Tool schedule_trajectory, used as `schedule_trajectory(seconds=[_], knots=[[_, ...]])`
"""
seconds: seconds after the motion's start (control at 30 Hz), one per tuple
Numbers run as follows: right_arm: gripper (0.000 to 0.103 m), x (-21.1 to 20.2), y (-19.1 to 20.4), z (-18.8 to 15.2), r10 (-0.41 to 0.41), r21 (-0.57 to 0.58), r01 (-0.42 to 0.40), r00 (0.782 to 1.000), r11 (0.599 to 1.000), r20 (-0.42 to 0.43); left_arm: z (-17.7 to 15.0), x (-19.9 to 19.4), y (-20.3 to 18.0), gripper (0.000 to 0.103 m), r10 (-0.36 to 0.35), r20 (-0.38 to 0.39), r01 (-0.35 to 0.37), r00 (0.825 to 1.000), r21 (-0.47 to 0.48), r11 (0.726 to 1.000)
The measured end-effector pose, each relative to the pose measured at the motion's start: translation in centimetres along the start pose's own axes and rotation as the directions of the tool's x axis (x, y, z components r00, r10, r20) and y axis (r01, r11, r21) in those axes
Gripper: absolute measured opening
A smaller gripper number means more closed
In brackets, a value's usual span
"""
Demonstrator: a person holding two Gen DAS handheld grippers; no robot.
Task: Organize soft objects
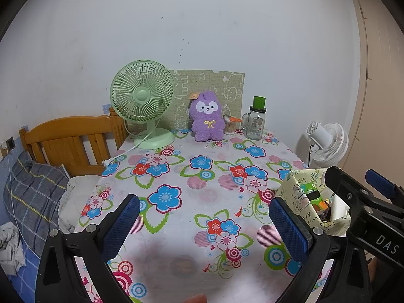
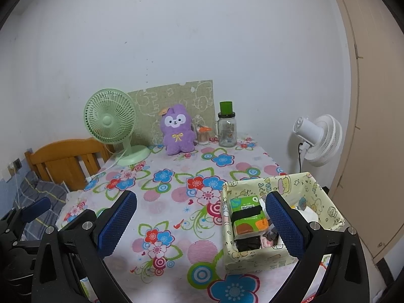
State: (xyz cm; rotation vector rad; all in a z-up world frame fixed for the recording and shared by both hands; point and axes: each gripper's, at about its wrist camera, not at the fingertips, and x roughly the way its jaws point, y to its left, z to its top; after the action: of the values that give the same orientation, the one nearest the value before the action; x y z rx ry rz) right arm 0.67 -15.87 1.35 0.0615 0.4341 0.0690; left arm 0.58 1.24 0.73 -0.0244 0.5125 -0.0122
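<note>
Fuzzy cloth plush (image 2: 178,131) far on the smooth, matt floral tablecloth (image 2: 176,202); clear glossy glass jar (image 2: 227,131) to its right; green plastic fan (image 2: 111,126) left; printed fabric box (image 2: 255,255) near right; varnished wood headboard (image 1: 68,144)

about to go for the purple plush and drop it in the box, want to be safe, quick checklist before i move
1. Left gripper open, fingers holding nothing: ok.
2. Right gripper open, fingers holding nothing: ok.
3. Purple plush upright at the far edge of the table, nothing on top of it: ok.
4. Space beside the plush: not ok, green fan close on one side, cotton swab cup and glass jar on the other.
5. Room in the fabric box: cannot tell, green packet and other items already fill much of it.
</note>
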Motion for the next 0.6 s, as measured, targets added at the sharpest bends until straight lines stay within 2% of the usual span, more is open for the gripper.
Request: schedule_trajectory(seconds=[0.6], knots=[[0.103, -0.06, 0.22, 0.06, -0.002, -0.001, 0.002, 1.000, 1.000, 0.002, 0.20, -0.30, 0.14, 0.103, 0.006, 0.001, -0.006, 1.000, 0.000, 1.000]])
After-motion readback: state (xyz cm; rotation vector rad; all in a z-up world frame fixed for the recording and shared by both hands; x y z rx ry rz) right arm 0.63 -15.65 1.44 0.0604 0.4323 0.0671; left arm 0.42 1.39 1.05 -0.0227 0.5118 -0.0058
